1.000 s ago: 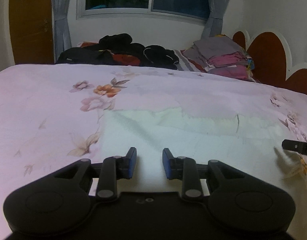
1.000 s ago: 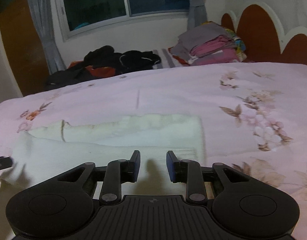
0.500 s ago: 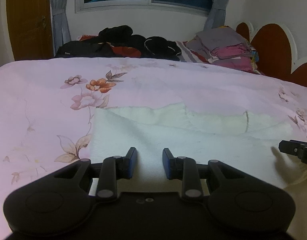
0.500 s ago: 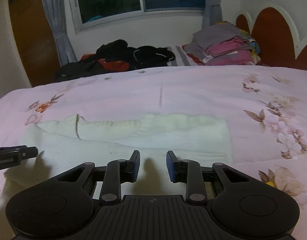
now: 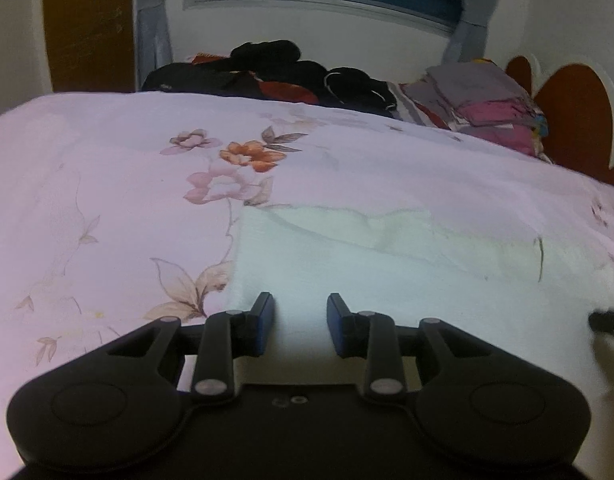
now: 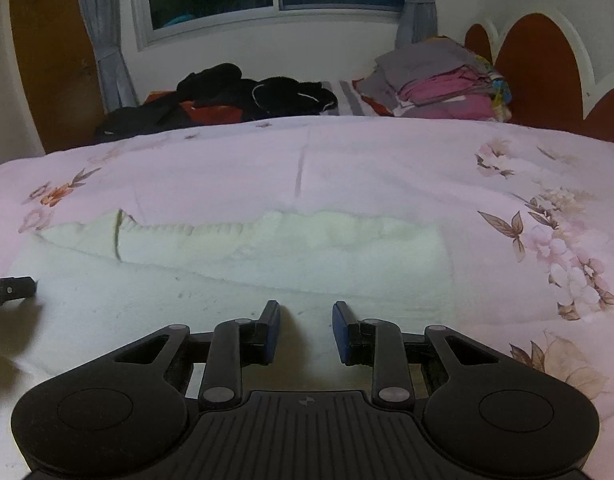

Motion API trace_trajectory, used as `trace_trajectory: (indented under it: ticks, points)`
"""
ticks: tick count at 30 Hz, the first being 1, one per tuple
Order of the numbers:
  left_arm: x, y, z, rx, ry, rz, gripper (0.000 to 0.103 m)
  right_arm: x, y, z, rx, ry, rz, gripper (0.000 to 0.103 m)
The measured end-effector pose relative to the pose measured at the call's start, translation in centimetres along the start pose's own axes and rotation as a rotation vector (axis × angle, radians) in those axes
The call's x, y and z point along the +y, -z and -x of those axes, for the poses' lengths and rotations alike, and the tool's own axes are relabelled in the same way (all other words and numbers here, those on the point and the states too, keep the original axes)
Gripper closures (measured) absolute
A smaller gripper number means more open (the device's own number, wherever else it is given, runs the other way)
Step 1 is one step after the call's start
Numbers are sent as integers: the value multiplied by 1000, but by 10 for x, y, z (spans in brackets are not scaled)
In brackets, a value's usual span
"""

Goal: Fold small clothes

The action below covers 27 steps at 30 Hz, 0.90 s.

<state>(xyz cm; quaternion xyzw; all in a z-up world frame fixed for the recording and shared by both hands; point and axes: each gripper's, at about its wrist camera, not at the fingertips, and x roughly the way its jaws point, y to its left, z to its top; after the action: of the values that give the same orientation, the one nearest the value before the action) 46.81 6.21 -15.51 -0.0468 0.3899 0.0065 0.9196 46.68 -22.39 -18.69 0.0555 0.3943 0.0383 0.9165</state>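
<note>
While no legible writing is showing, left gripper [image 5: 300,322] hovering with jaws apart, gripping nothing, over near edge of white garment [image 5: 387,272], right gripper [image 6: 306,330] likewise parted and empty, garment lying flat on floral bedsheet [image 6: 347,168].

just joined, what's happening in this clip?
A person with two handheld grippers is folding a white garment on a floral bedspread. The left gripper and right gripper are both open, poised over its near edge, holding nothing. The garment lies flat with a ribbed fold along its far side. Folded clothes sit stacked by the headboard.
</note>
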Motion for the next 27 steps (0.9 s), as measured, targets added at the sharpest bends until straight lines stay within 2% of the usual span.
trace_trajectory:
  ticks: [8,12,19,27]
  points:
    - [-24,-9,5,-60,43,-49,75,9,-7,5,-35,-52,12,74]
    - [-25,-8,-17,-1,36,-48,73,12,-7,-3,-14,-43,26,74]
    - [-14,-7,-22,-7,30,-47,72,-16,-1,-6,-17,31,11,74]
    - [-18,-8,-16,15,6,-58,73,-19,2,12,-23,32,-28,74]
